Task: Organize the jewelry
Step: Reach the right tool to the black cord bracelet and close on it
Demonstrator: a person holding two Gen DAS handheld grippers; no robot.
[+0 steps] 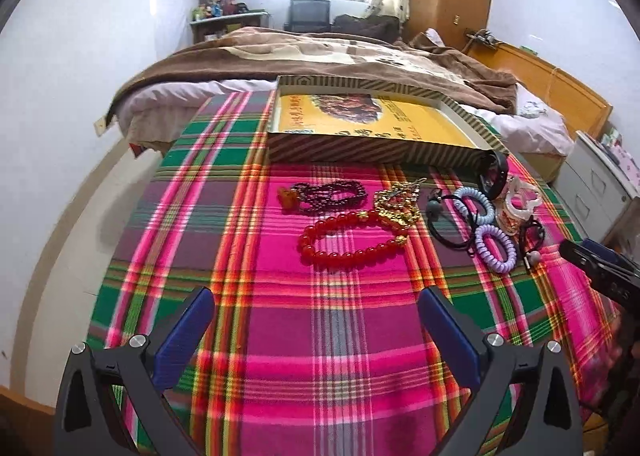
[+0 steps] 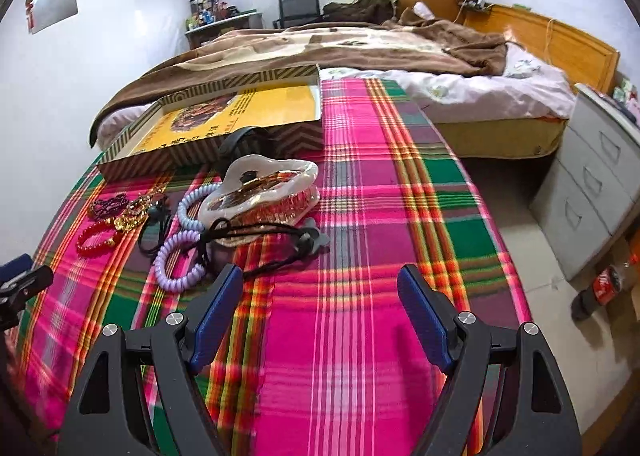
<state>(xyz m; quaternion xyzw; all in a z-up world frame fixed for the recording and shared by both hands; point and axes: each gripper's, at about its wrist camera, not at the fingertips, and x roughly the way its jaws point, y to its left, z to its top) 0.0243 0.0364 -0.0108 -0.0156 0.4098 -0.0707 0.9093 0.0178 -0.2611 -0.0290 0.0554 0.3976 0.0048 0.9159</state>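
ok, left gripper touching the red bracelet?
Apart. In the left wrist view the left gripper is open, with a wide strip of plaid cloth showing between its fingertips and the red bracelet.

You see a pink, green and orange plaid cloth (image 1: 320, 336), a red bead bracelet (image 1: 352, 240), lilac spiral hair ties (image 1: 496, 248), and a striped box (image 1: 360, 147) with yellow inside.
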